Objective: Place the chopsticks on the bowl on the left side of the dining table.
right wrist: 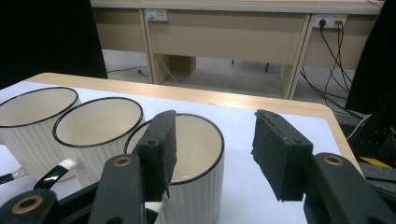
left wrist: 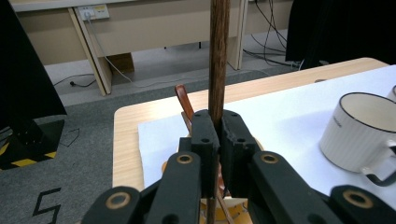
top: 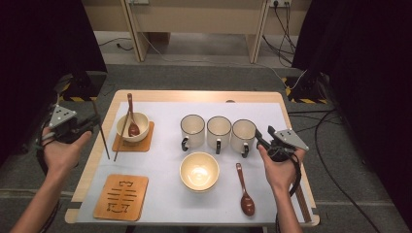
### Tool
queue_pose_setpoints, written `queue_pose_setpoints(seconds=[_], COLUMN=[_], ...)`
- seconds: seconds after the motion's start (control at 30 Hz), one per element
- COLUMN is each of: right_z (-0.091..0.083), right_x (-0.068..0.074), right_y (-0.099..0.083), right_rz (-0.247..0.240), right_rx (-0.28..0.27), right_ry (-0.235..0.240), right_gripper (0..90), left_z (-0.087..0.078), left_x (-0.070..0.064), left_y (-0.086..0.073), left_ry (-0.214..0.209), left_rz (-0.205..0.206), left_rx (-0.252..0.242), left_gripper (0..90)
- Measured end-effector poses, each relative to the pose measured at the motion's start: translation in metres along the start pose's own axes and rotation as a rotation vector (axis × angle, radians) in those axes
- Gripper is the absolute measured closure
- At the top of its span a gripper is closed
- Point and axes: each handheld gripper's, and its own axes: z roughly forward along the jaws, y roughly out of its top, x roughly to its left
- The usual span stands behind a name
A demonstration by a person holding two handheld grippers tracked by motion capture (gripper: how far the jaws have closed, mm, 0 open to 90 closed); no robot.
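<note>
Grey carpet, wooden desk behind.

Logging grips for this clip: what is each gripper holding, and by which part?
The left gripper is shut on a chopstick, gripped partway along its shaft. The right gripper is open beside a mug, holding nothing.

You're in a lab-like recording room: black curtains, loose floor cables, wall sockets, hazard-striped stand bases flanking your bench.
</note>
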Motion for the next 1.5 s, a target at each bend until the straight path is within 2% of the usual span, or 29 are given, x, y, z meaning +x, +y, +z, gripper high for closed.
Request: queue_pose_setpoints(seconds=[0.23,0.67,1.0,1.03,1.1,1.33,1.5], right_z=[0.001,0.002,0.002,0.002,0.002,0.002,0.003], right_x=[0.000,0.000,0.000,-0.001,-0.001,-0.001,0.000], right_y=[-0.001,-0.003,-0.003,-0.003,-0.003,-0.002,-0.003], right_rz=[-0.006,0.006,0.004,-0.001,-0.003,-0.006,-0.006], right_rx=[-0.003,0.013,0.010,0.008,0.008,0.003,0.003], right_ry=[0.000,0.003,0.002,0.002,0.001,0.004,0.004], right_gripper=[49.7,49.9,50.0,50.0,50.0,50.0,50.0], left_z=[0.030,0.085,0.123,0.126,0.130,0.141,0.148], left_x=[0.005,0.011,0.016,0.017,0.017,0.020,0.022], left_y=[0.008,0.020,0.015,0.013,0.009,-0.004,-0.008], left_ry=[-0.007,0.000,0.041,0.052,0.075,0.099,0.102], left_rz=[-0.010,-0.063,-0.145,-0.165,-0.194,-0.272,-0.293], left_rx=[0.064,0.158,0.226,0.235,0.258,0.294,0.308], left_gripper=[83.9,83.9,84.0,84.0,84.0,83.9,83.8])
